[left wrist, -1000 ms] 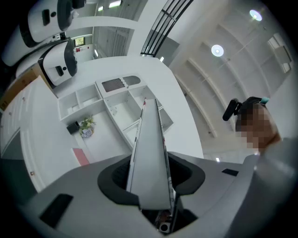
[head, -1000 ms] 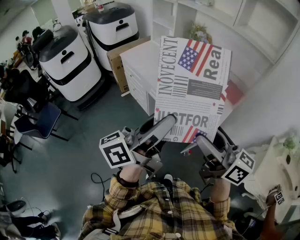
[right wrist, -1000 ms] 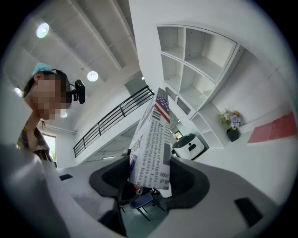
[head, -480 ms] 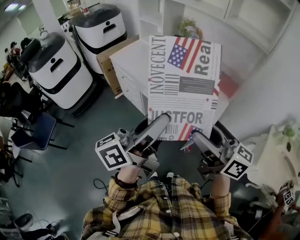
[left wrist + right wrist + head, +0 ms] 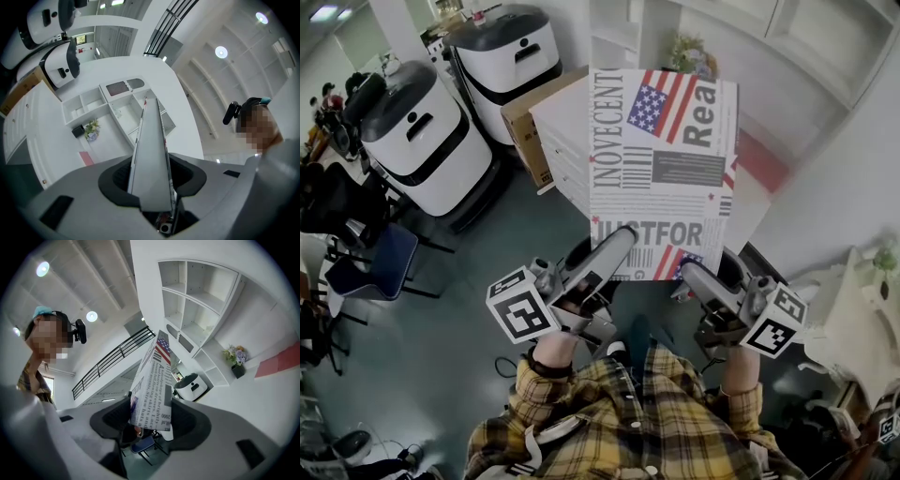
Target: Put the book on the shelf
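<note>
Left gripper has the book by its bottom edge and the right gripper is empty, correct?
Not quite. The right gripper is not empty: the right gripper view shows it clamped on the book too. The left gripper does hold the bottom edge.

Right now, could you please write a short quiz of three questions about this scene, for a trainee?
1. Choose one. The cover of the book shows: A a flag; B a car; C a clock.
2. True or false: the book is held in the air, not yet on the shelf.
3. Short answer: is the book gripped by the left gripper, the right gripper, or both?

Key: 1 A; 2 true; 3 both.
</note>
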A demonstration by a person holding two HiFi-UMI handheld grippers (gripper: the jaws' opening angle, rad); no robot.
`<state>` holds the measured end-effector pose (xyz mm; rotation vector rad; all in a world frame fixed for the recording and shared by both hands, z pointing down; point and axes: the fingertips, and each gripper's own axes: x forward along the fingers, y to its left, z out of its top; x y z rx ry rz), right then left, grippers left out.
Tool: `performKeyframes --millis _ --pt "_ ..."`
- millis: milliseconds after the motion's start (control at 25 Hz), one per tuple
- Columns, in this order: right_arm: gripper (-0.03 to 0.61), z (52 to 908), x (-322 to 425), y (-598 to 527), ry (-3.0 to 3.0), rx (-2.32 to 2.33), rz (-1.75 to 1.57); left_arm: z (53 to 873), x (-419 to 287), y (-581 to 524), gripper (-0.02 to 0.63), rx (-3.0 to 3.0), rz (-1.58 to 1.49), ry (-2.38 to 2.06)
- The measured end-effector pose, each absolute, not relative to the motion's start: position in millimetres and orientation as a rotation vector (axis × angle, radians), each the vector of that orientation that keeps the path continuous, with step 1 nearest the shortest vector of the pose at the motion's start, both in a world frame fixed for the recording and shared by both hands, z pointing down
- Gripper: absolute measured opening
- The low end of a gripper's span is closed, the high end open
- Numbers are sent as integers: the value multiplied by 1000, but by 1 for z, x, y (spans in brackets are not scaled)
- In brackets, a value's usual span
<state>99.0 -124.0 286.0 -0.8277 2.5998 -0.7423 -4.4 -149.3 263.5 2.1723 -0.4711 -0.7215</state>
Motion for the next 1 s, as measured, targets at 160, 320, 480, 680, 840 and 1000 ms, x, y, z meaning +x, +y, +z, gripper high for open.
performKeyframes --millis 160,320,480,680,840,1000 --pt "251 286 100 -122 2609 -827 -749 264 -4 -147 173 2168 -719 -473" --pt "251 284 99 -123 2602 -850 -778 263 -4 -150 173 2151 -709 -466" --pt "252 286 99 -125 2607 -837 -766 263 -4 -150 173 2167 -710 -470" --pt "252 287 99 -126 2617 -788 -750 262 -4 -147 173 2190 -726 -503" --pt "252 287 99 -127 2623 -792 -718 262 -4 -149 173 2210 -743 -487" --pt "252 289 98 -128 2620 -808 -682 264 -5 -151 173 2233 -750 -459"
